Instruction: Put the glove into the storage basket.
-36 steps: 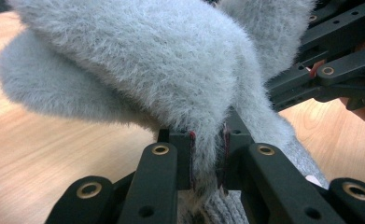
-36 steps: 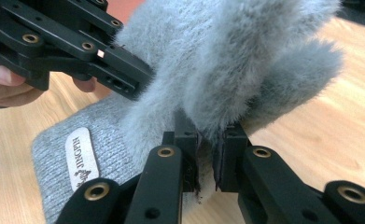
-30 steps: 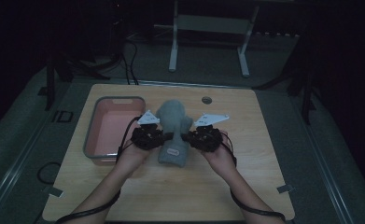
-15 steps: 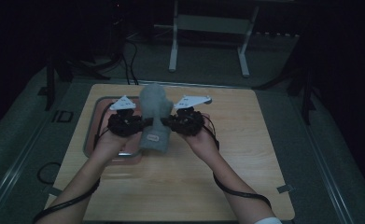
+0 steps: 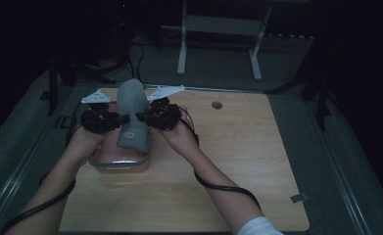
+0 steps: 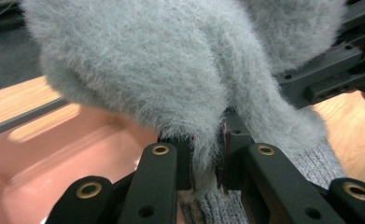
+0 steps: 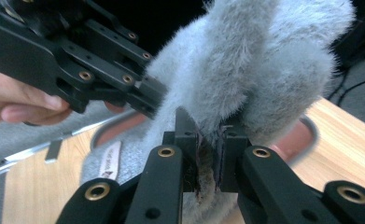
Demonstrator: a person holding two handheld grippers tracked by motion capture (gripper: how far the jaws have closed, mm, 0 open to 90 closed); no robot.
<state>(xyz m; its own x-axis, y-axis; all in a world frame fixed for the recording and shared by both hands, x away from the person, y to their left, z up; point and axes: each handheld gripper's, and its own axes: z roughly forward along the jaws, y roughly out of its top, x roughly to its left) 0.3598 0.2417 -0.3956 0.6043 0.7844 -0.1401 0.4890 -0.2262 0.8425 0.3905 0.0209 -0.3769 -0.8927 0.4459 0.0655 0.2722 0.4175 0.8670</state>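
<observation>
On the wooden table (image 5: pixel 238 161), left of centre, sits a pink plastic tray (image 5: pixel 111 161), w/ both forearms reaching in from the near edge. Above the tray's near end hangs a grey fuzzy sock (image 5: pixel 132 115), held up off the surface between the two tools: fluffy rounded end pointing up and away, ribbed knit part w/ a small white label hanging down over the tray rim.

Left gripper (image 5: pixel 102 119) has its jaws pressed together on a fold of the fuzzy fabric, pinch clearly seen in the left gripper view, pile bulging over both sides. Right gripper (image 5: pixel 160 115) likewise pinches a fold on the opposite side, jaws nearly closed w/ fabric squeezed between.

Handling, as a judgement: sock looks very light, soft, fully limp, so it'll sag and drape wherever unsupported. Not fragile, not slippery; the pile gives plenty of friction, but a shallow pinch on fluff alone could slide off. Best hold prob. a full fold of fabric deep in the jaws, or the denser ribbed knit near the label (image 7: pixel 109 161), which should compress less.

Small round grommet (image 5: pixel 217 105) sits at the table's far edge, well apart.
</observation>
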